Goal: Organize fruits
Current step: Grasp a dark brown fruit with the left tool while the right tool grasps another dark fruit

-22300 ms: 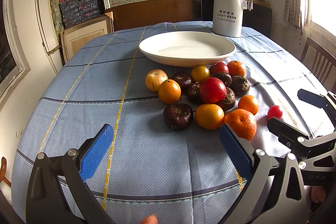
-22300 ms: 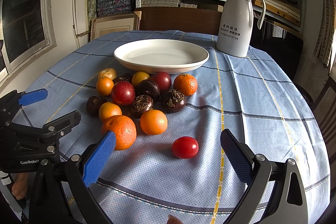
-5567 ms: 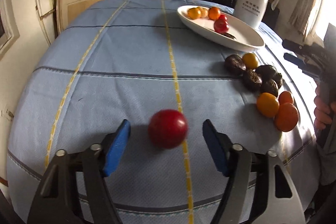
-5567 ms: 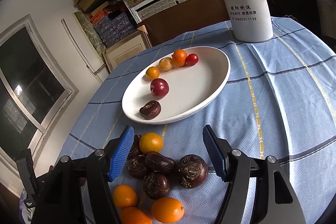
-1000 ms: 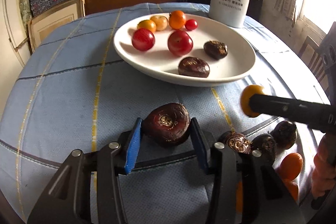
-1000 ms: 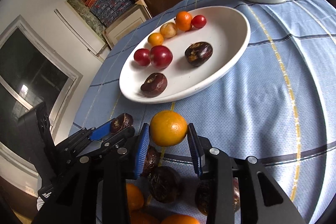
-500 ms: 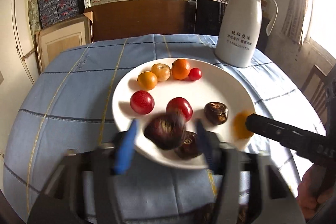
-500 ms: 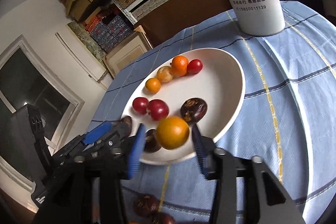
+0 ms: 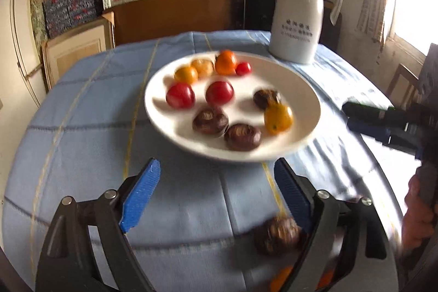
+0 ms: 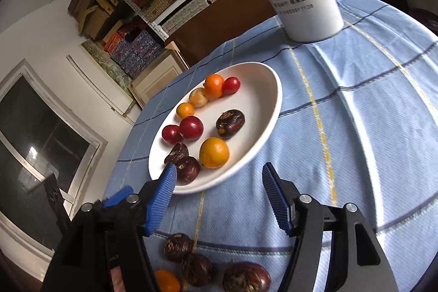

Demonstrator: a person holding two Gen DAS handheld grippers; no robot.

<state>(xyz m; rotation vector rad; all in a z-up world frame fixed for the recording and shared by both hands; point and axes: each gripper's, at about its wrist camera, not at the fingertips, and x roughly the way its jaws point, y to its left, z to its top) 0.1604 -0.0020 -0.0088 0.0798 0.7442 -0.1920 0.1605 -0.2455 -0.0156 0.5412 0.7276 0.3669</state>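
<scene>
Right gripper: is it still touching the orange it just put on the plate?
Apart. The right wrist view shows the right gripper open, with plate rim and tablecloth between its fingers and the orange.

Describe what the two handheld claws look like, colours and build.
Both match: the left claw and right claw have black angular frames with silver rivets and two ribbed blue finger pads. A bare hand grips the right one's handle.
</scene>
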